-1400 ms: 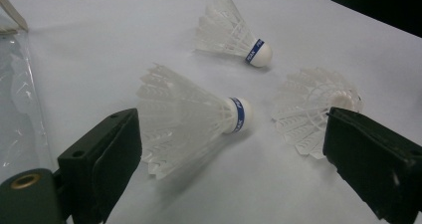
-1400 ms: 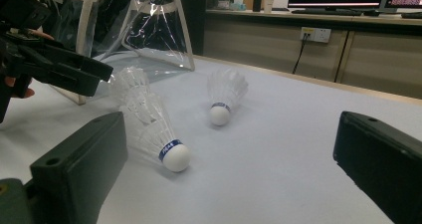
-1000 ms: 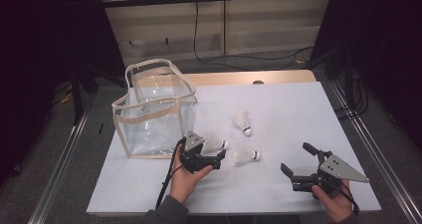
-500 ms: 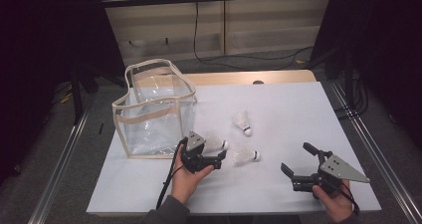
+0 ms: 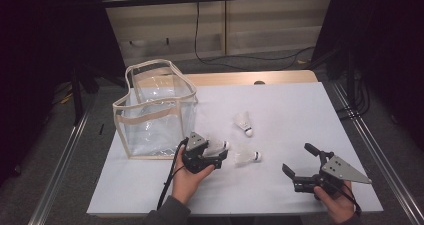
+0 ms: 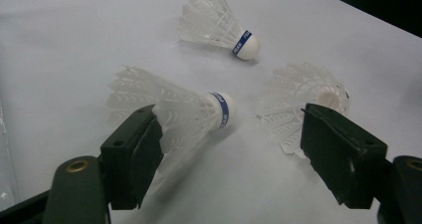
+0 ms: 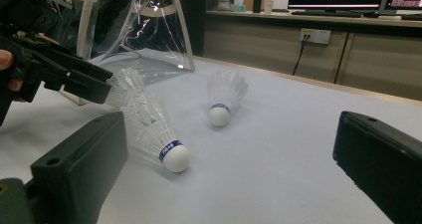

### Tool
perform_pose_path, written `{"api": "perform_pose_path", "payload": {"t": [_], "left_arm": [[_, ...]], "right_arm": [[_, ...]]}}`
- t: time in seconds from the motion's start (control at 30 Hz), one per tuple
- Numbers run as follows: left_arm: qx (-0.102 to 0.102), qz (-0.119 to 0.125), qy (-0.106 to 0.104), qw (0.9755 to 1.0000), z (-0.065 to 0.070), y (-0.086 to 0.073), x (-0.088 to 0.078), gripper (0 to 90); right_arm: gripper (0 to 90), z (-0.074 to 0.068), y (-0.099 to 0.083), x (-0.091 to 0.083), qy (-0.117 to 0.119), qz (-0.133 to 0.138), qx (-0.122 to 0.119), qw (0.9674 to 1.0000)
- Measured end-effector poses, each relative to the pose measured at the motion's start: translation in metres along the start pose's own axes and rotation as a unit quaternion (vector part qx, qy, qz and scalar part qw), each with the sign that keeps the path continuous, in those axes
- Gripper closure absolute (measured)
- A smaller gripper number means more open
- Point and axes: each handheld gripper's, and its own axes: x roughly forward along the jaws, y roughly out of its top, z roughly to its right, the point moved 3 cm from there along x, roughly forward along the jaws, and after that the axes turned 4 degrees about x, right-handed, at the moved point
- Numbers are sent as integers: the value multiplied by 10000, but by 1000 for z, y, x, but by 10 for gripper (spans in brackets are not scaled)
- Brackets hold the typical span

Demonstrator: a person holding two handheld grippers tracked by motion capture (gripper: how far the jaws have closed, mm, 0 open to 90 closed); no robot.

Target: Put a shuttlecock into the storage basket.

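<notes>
Three white shuttlecocks lie on the white table (image 5: 280,105). My left gripper (image 5: 220,152) (image 6: 234,117) points at the nearest shuttlecock (image 5: 217,146) (image 6: 189,112), which lies between its jaws. The jaws have just been closing. One jaw touches the feathers and the other stands apart, so the gripper is open. A second shuttlecock (image 5: 246,156) (image 6: 303,104) (image 7: 159,144) lies just beyond. The third shuttlecock (image 5: 243,122) (image 6: 219,27) (image 7: 224,97) rests farther back. My right gripper (image 5: 296,157) (image 7: 231,129) is held open near the front right, with nothing between its jaws.
A clear plastic bag (image 5: 155,110) (image 7: 144,25) with beige trim stands open-topped at the table's left, just behind the left hand. Metal rails run along both sides of the table. A wall, cables and dark equipment lie beyond the far edge.
The left gripper's jaws have drawn closer together around the nearest shuttlecock. Both hands and all three shuttlecocks stay where they were.
</notes>
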Motion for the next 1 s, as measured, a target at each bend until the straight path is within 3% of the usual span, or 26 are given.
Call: {"api": "perform_pose_path", "payload": {"t": [0.43, 0.67, 1.0], "left_arm": [[-107, -170, -184, 9996, 1, -1, 4, 470], [-237, -322, -171, 9991, -2, -3, 10, 554], [-244, -380, -155, 9989, -6, -3, 14, 666]], "right_arm": [[5, 0, 0, 0, -8, -6, -16, 10000], [5, 0, 0, -1, -13, -4, -23, 10000], [7, 0, 0, -1, -12, 10, -38, 10000]]}}
